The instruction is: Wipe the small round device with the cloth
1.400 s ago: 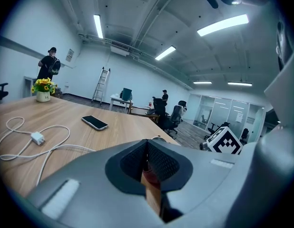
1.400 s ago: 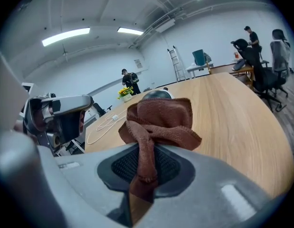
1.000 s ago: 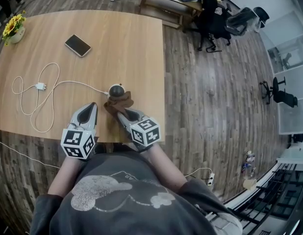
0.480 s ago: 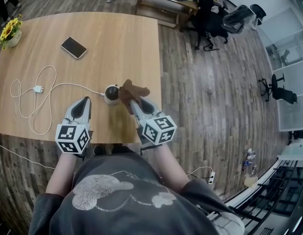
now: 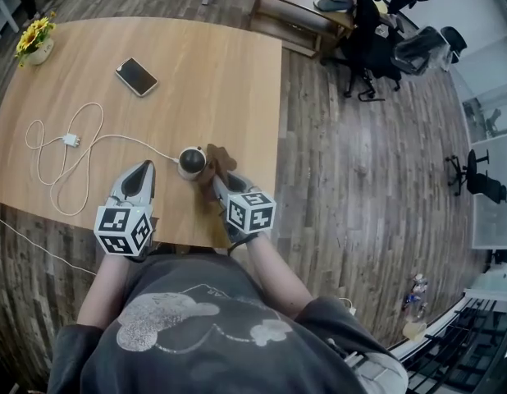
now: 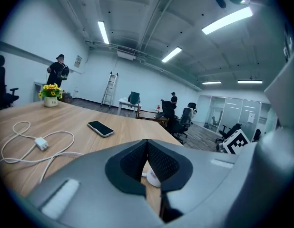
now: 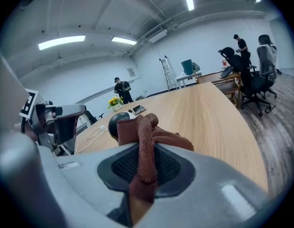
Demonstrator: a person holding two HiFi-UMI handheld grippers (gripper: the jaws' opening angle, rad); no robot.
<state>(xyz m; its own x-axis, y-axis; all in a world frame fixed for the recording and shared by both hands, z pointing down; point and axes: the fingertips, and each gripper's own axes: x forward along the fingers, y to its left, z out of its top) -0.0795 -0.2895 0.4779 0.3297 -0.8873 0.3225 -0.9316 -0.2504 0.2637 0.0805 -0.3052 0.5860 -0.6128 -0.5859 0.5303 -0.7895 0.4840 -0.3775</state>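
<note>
Open-plan office: swivel chairs [image 5: 372,52], glass-walled rooms [image 6: 231,116], ceiling strip lights [image 6: 231,19], long wooden table [image 5: 212,72].

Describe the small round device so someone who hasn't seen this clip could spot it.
Start at the wooden table and go to its near edge, just ahead of the right gripper. The small round device sits where the white cable ends: dark-topped, pale-based, with the brown cloth right beside it.

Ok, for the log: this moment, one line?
right hand-held gripper shut on cloth | cloth beside round device | left hand-held gripper shut, empty

Brown cloth [image 5: 215,165] beside dark round device [image 5: 191,162]
</note>
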